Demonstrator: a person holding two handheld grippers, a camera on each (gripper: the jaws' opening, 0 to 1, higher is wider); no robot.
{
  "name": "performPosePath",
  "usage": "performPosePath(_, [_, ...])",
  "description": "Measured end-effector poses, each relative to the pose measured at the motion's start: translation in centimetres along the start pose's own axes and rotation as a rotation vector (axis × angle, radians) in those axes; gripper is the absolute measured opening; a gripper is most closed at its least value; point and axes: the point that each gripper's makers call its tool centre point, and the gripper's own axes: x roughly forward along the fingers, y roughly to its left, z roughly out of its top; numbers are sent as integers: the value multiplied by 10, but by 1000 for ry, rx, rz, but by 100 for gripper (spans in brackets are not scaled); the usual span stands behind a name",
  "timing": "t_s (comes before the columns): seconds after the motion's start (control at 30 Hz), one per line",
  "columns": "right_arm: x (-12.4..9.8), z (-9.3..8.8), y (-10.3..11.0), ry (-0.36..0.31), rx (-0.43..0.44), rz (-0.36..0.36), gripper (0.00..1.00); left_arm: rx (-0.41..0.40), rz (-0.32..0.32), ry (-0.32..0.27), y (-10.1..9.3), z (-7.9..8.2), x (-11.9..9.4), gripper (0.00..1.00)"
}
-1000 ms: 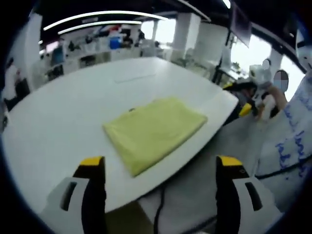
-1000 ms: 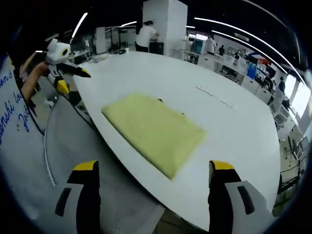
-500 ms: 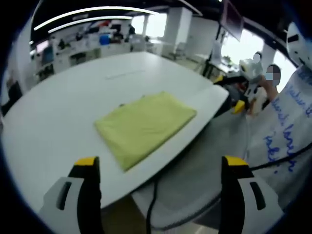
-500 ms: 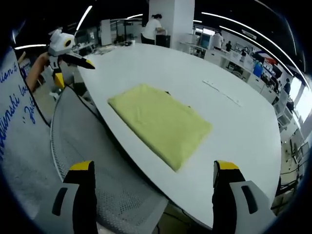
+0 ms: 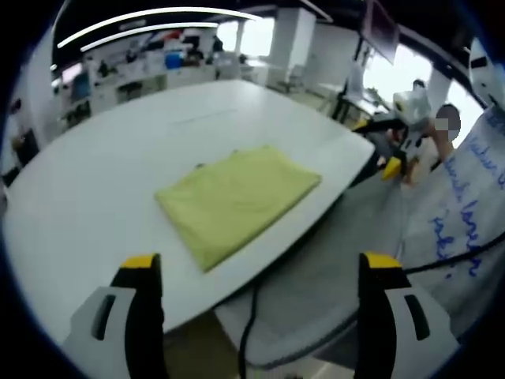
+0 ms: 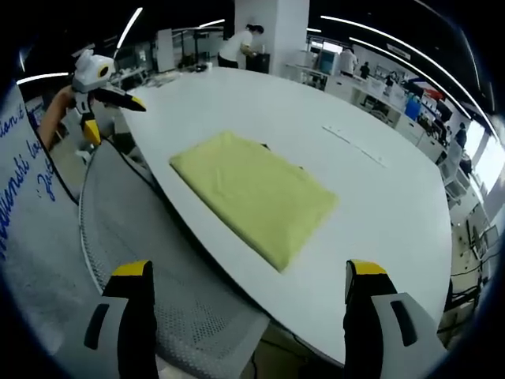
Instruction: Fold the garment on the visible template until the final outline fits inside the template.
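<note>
Garment folded, tongs withdrawn: likely at or near the end state

Left gripper view, reading left to right. Your left tongs point(image 5: 256, 272) stand with jaws wide apart and nothing between them, held back off the near edge of the white counter point(image 5: 87, 197). The yellow garment point(image 5: 237, 201) lies flat on the counter near that edge, folded into a compact, roughly rectangular pad with tidy sides. Further right, past the counter edge, you can see a mesh chair back point(image 5: 331, 260), and beyond it a second white-and-yellow gripper device point(image 5: 398, 118) held by another person.

Right gripper view, same order. That other device point(image 6: 95, 79) sits far left, off the counter's corner. Your right tongs point(image 6: 248, 276) are likewise spread open and empty, hovering over the chair short of the counter. The garment point(image 6: 252, 197) shows here as the same neat rectangle, no sleeve or hem trailing out.

Judgement on progress: folding looks done. A small dark mark peeks out at the garment's far edge point(image 6: 264, 147); you cannot tell whether that is part of the template outline. No template border is otherwise discernible, so fit inside it cannot be confirmed from these views. What remains, if anything, is a check of the outline, perhaps a small nudge. Garment is well within the workspace.
</note>
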Motion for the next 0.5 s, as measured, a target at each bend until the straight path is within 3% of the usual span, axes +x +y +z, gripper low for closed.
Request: performPosePath(0.5, [0, 9, -3, -13, 0, -15, 100, -4, -13, 5, 5, 3, 7, 100])
